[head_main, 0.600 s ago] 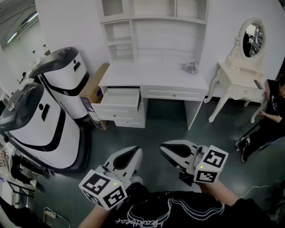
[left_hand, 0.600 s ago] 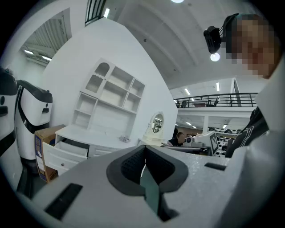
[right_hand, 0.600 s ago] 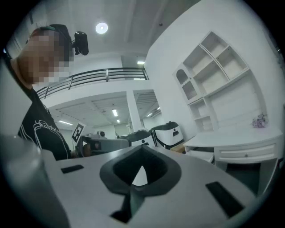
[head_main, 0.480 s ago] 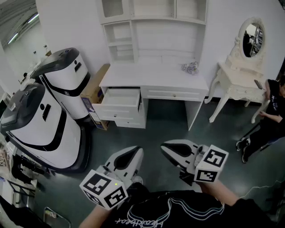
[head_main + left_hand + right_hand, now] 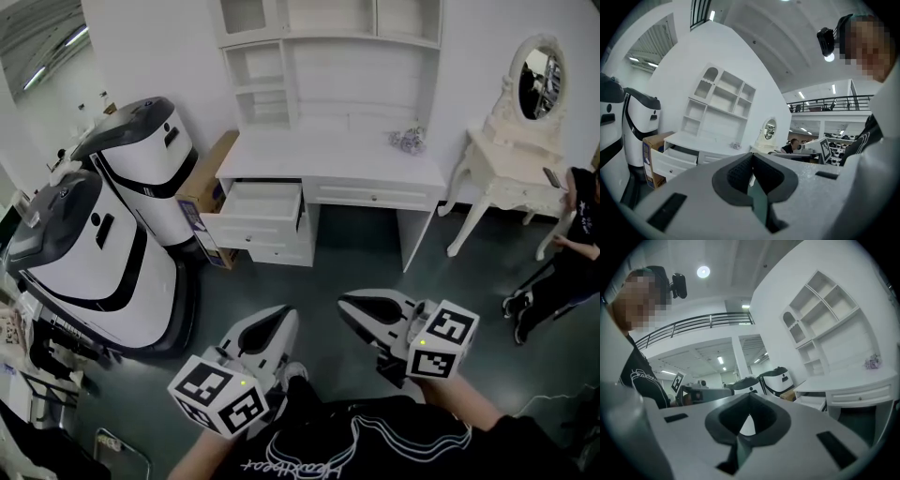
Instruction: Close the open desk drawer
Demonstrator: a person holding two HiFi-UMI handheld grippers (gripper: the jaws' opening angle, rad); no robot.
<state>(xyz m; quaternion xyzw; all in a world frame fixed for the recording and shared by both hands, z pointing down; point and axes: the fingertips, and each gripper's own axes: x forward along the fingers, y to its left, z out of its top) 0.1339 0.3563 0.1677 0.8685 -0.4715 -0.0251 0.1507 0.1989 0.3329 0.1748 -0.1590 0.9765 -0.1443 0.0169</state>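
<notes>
The white desk [image 5: 330,157] with a hutch stands against the far wall. Its top left drawer [image 5: 255,211] is pulled out and looks empty; it also shows at the left in the left gripper view as the drawer [image 5: 669,158]. Both grippers hover low in the head view, well short of the desk and over the dark floor. My left gripper [image 5: 285,316] is shut with nothing in it, and so is my right gripper [image 5: 346,307]. In the left gripper view the left gripper [image 5: 751,157] has its jaws meeting, as does the right gripper [image 5: 749,398] in its own view.
Two large white-and-black machines [image 5: 94,253] stand at the left. A cardboard box [image 5: 202,192] sits between them and the desk. A white vanity table [image 5: 506,178] with an oval mirror is at the right, with a person [image 5: 577,239] beside it. A small glittery object [image 5: 407,141] lies on the desk.
The head view has shifted slightly, so the desk sits a bit further right. Both grippers stay shut in much the same place.
</notes>
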